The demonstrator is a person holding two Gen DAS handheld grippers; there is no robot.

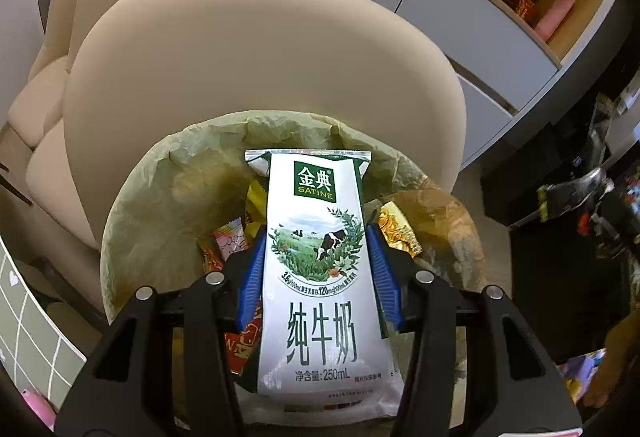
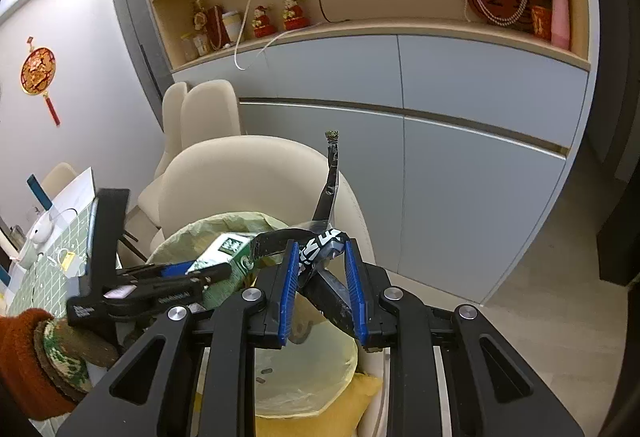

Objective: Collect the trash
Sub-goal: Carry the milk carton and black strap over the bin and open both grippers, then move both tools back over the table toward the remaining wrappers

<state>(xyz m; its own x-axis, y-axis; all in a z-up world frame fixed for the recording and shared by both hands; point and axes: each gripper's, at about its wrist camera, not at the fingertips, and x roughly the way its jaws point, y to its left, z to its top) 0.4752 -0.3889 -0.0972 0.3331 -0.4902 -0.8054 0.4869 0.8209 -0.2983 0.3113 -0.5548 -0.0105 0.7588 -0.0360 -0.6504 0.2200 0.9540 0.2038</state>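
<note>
A white and green 250 mL milk carton (image 1: 320, 277) is clamped upright between the blue pads of my left gripper (image 1: 316, 233). It hangs over the mouth of a trash bin (image 1: 132, 213) lined with a yellow-green bag. Several candy wrappers (image 1: 232, 241) lie inside the bin. In the right wrist view, my right gripper (image 2: 322, 243) is shut on a crumpled black wrapper (image 2: 316, 251) with white print, one strip sticking up. It is just right of the bin (image 2: 188, 237). The left gripper (image 2: 200, 273) and the carton (image 2: 228, 247) show over the bin.
A beige chair (image 1: 260, 69) stands right behind the bin. A table with a green grid cloth (image 2: 48, 269) is at the left. Grey cabinets (image 2: 480, 157) line the back wall. A yellow cushion (image 2: 360, 397) lies beneath the bin. A hand in an orange sleeve (image 2: 24, 357) holds the left gripper.
</note>
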